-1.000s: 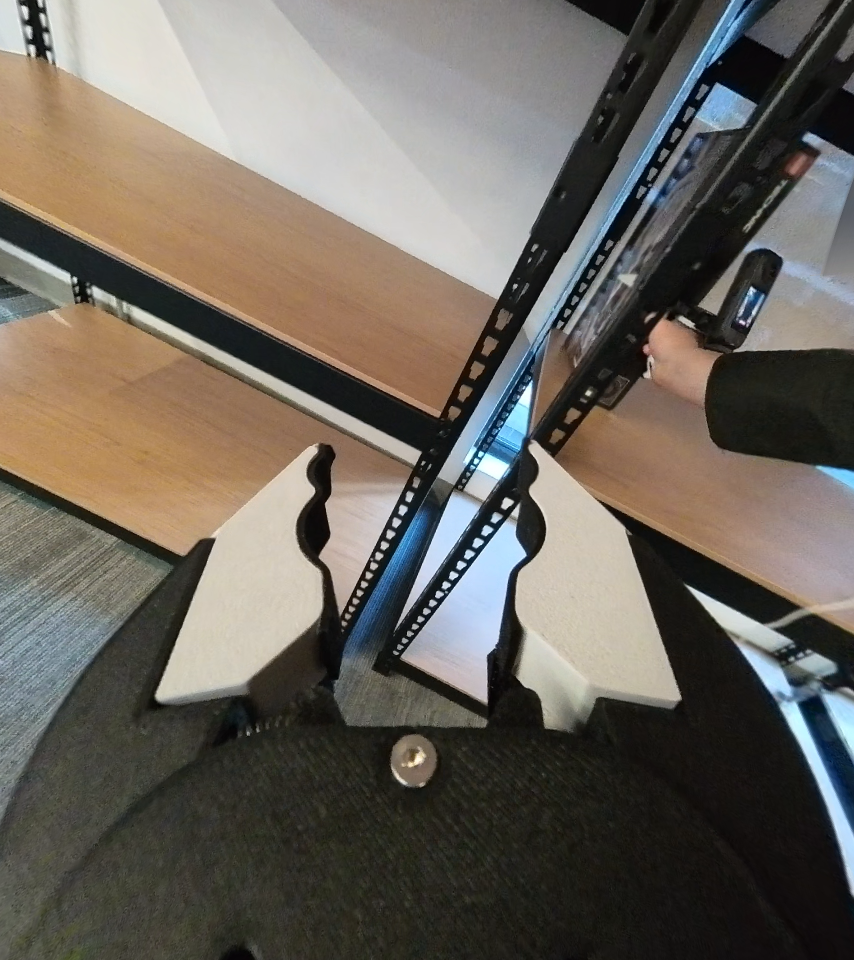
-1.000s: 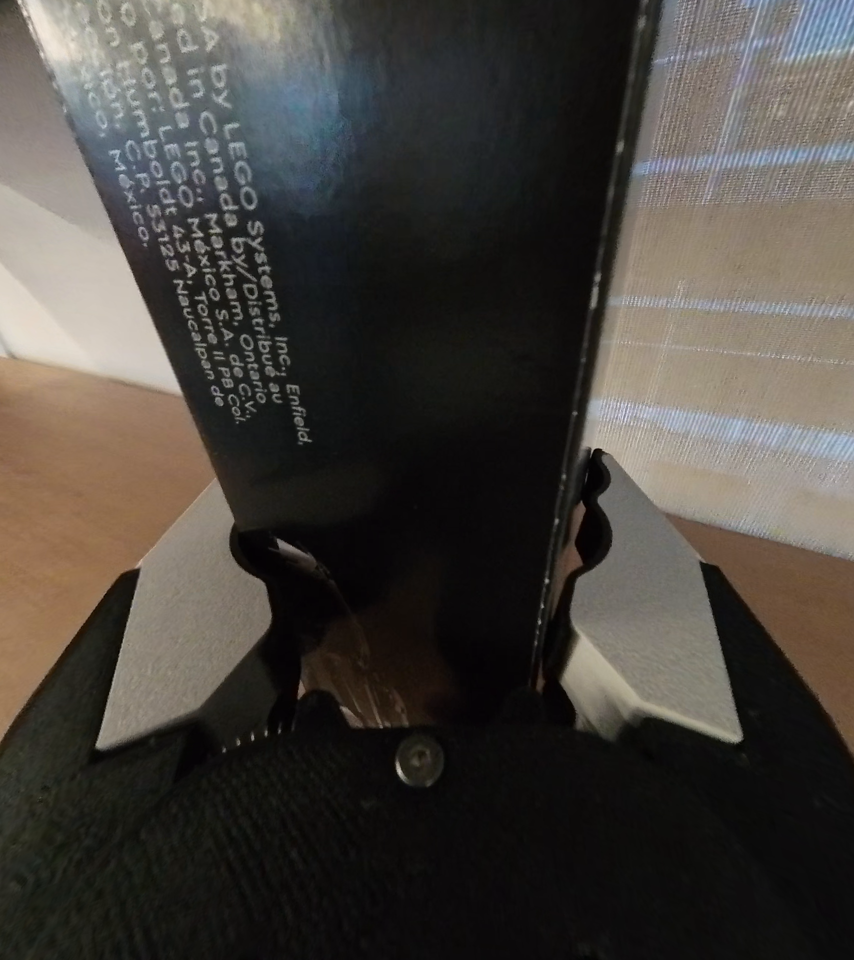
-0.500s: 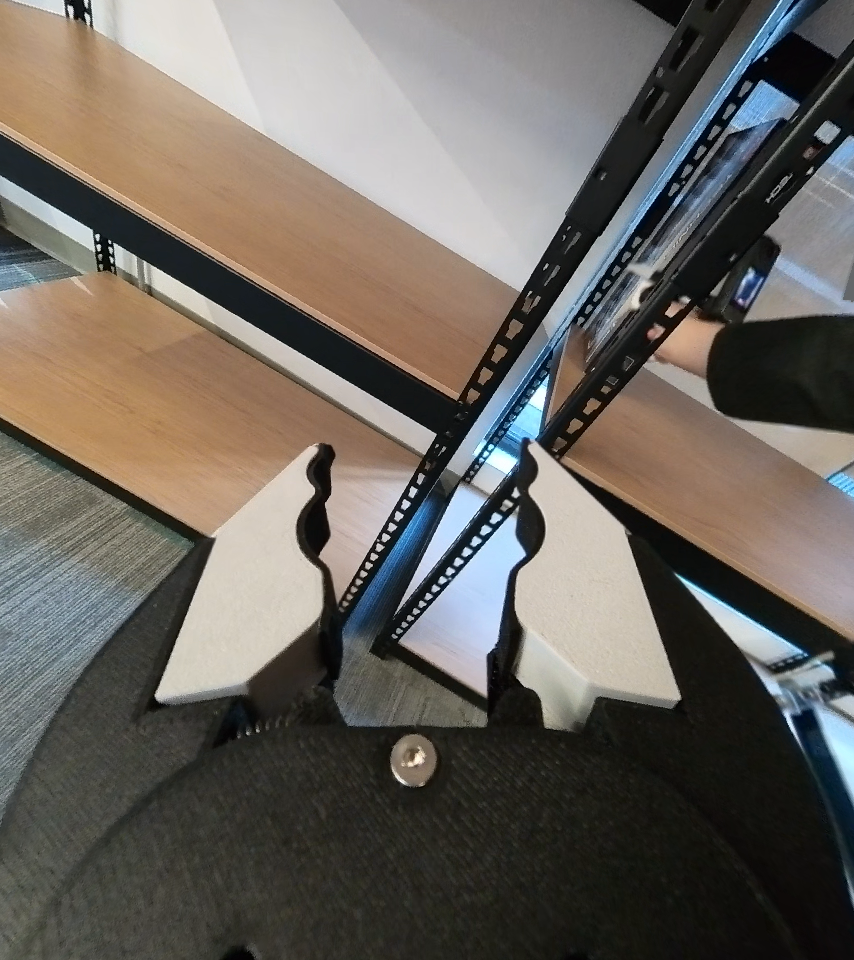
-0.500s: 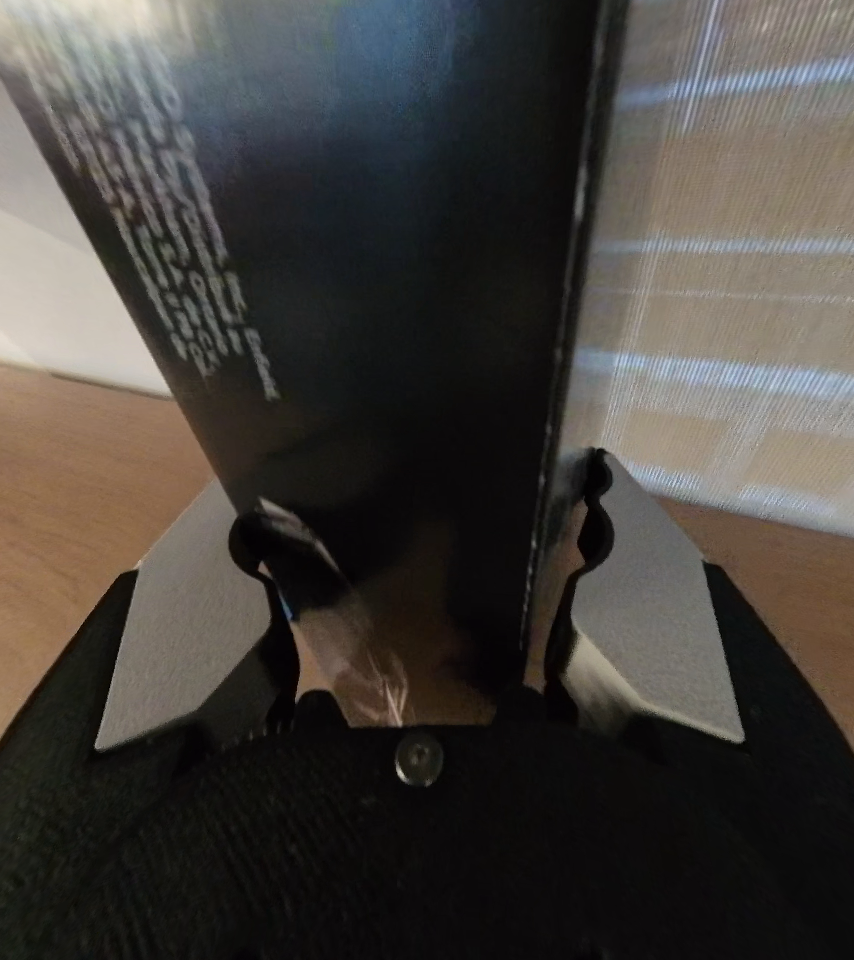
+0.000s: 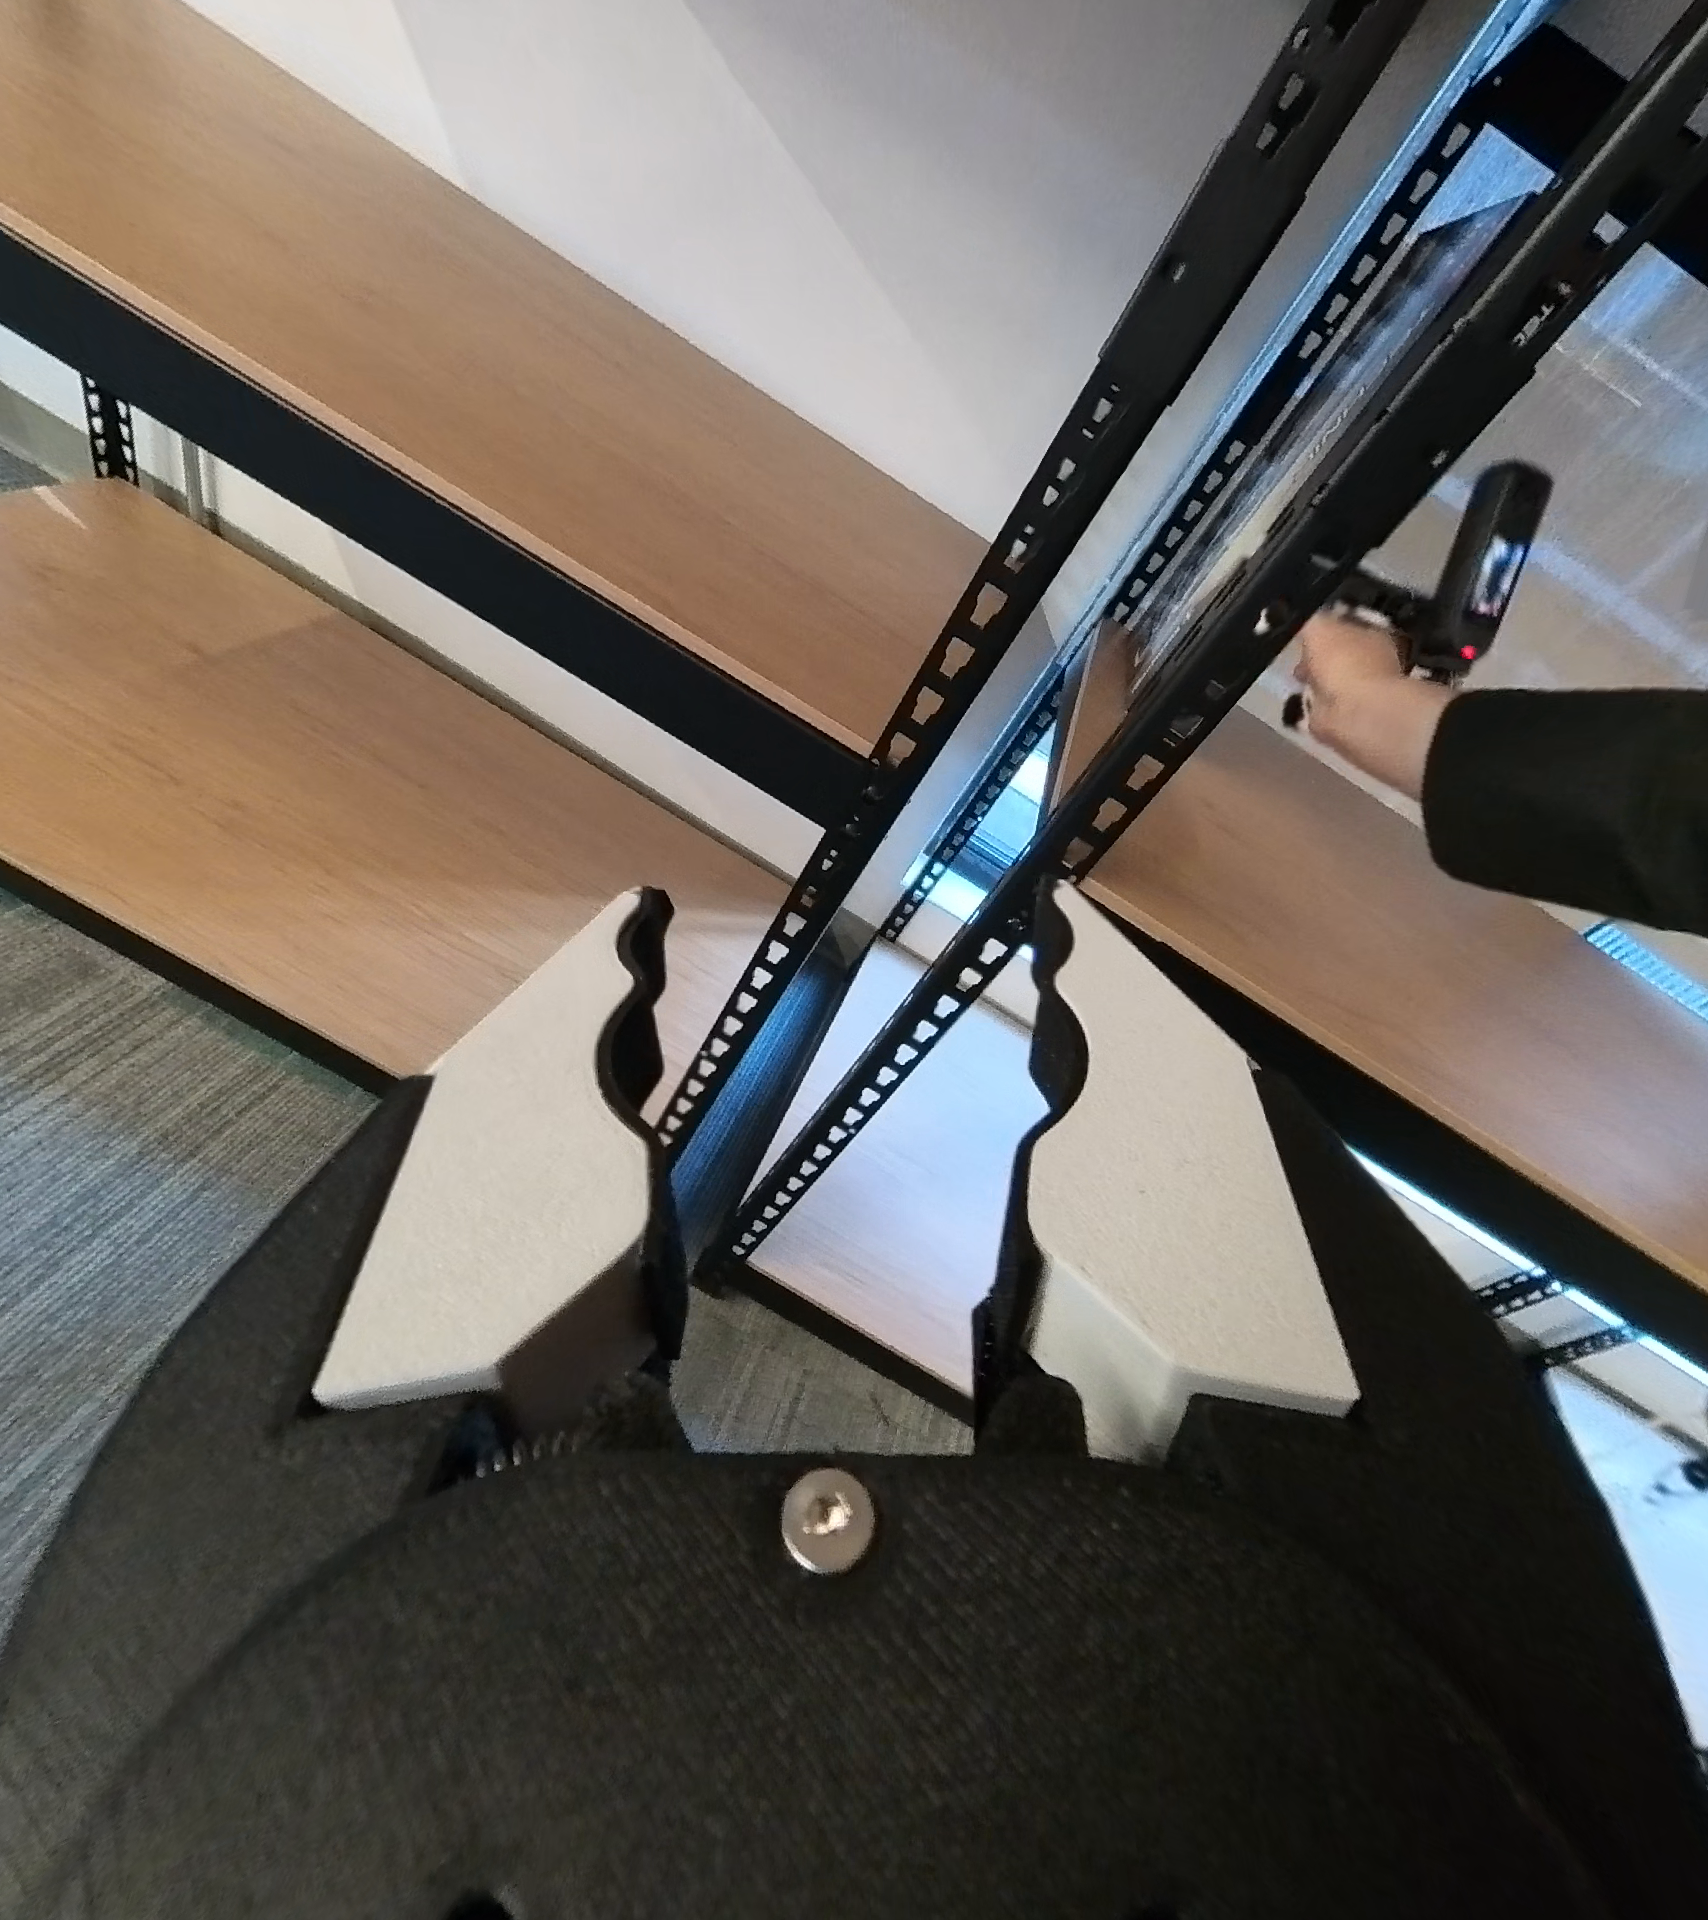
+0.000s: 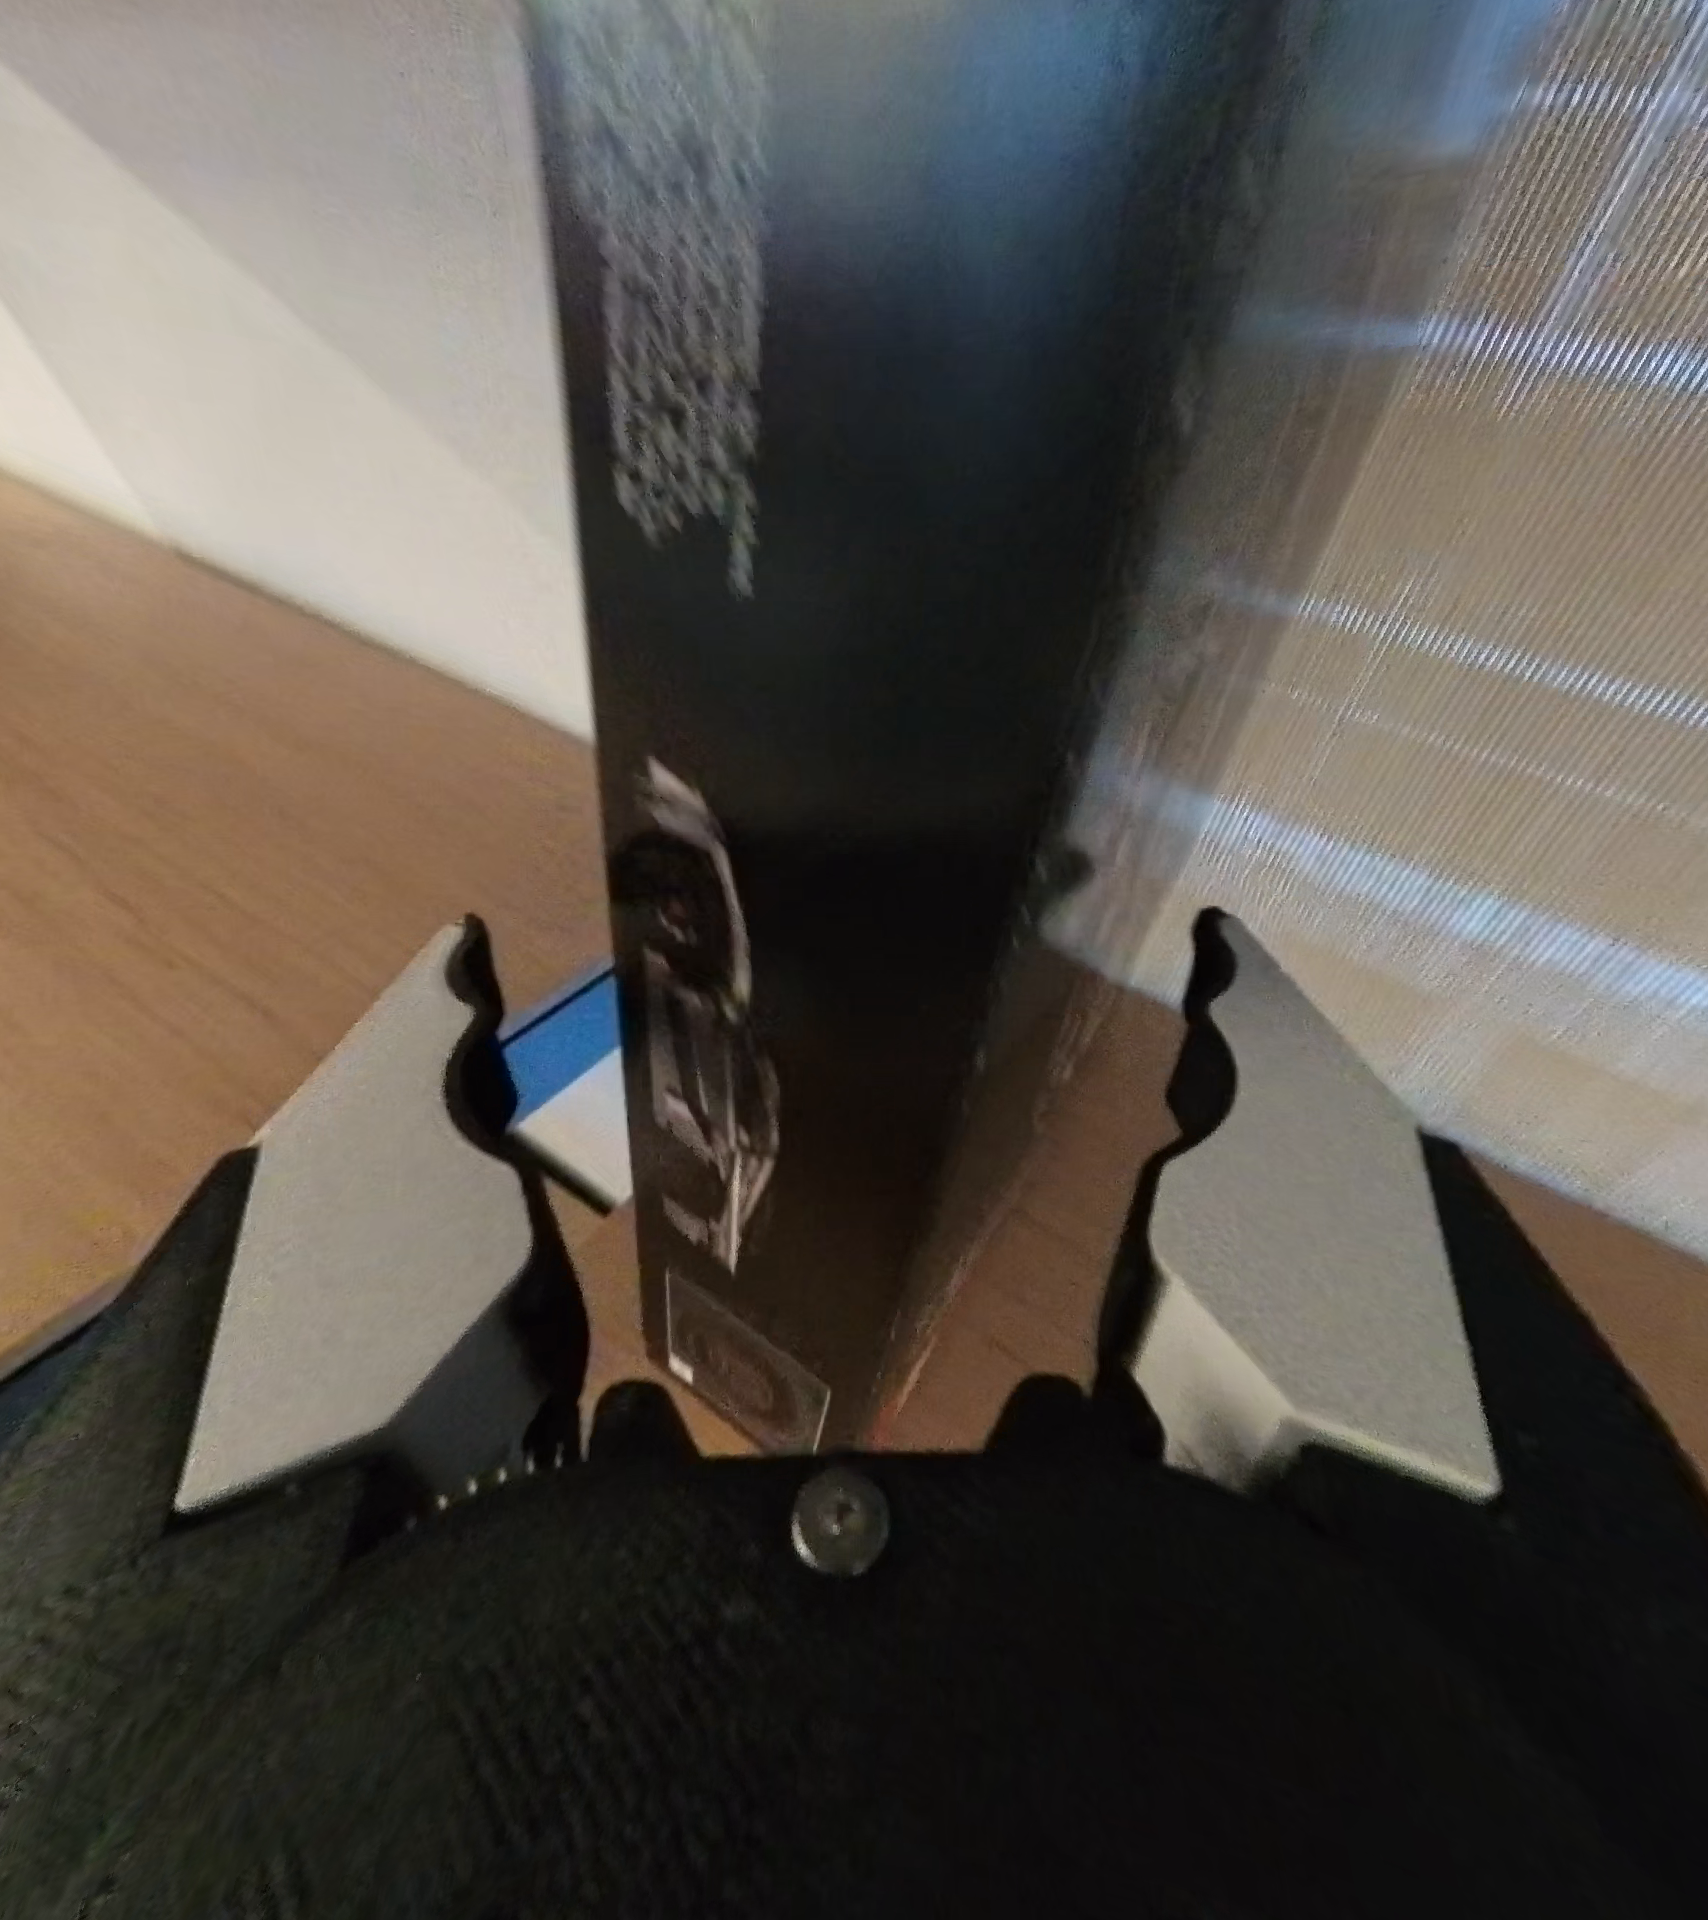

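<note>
The right hand-held gripper (image 6: 839, 1049) stands spread wide around a tall black box (image 6: 891, 623) upright on a wooden shelf (image 6: 206, 790) — neither finger touching it — while the left hand-held gripper (image 5: 845, 1039), parted and empty, faces the rack's black slotted uprights (image 5: 1026, 582) above grey carpet (image 5: 50, 1143).

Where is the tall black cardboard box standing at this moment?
In the right wrist view the tall black cardboard box stands upright on the brown wooden shelf, between the fingers of the open right claw, clear of both.

Tall black box (image 6: 881, 727) upright on wooden shelf (image 6: 154, 779), blurred print
</note>
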Available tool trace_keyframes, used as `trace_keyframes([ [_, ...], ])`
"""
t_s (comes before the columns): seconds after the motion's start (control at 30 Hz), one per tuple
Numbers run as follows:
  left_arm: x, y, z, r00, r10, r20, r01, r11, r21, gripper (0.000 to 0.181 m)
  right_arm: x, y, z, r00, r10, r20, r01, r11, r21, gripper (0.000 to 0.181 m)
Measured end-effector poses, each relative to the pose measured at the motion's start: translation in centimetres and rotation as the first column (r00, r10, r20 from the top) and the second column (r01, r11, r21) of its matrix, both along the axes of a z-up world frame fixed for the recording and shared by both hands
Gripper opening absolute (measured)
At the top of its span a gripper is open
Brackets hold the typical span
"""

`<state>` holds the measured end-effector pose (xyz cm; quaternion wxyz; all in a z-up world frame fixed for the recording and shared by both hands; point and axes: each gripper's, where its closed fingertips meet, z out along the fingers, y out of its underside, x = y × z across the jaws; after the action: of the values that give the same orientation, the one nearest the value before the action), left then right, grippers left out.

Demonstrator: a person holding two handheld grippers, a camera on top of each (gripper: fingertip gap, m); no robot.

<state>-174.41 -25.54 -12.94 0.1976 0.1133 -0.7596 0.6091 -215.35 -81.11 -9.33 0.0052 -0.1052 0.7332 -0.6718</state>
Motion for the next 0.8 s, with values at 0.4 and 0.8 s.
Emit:
trace_keyframes([
  [0.4,-0.8,0.0,-0.1,1.000,-0.016,0.005,0.016,1.000,0.009,0.068,-1.0,-3.5,1.1,0.979,-0.172,0.106,0.158,0.979,0.126,0.117],
  [0.8,0.3,-0.5,0.2,0.999,-0.019,-0.039,0.018,1.000,-0.022,0.068,-6.1,-0.5,0.9,0.944,0.303,0.128,-0.319,0.939,0.131,0.116],
])
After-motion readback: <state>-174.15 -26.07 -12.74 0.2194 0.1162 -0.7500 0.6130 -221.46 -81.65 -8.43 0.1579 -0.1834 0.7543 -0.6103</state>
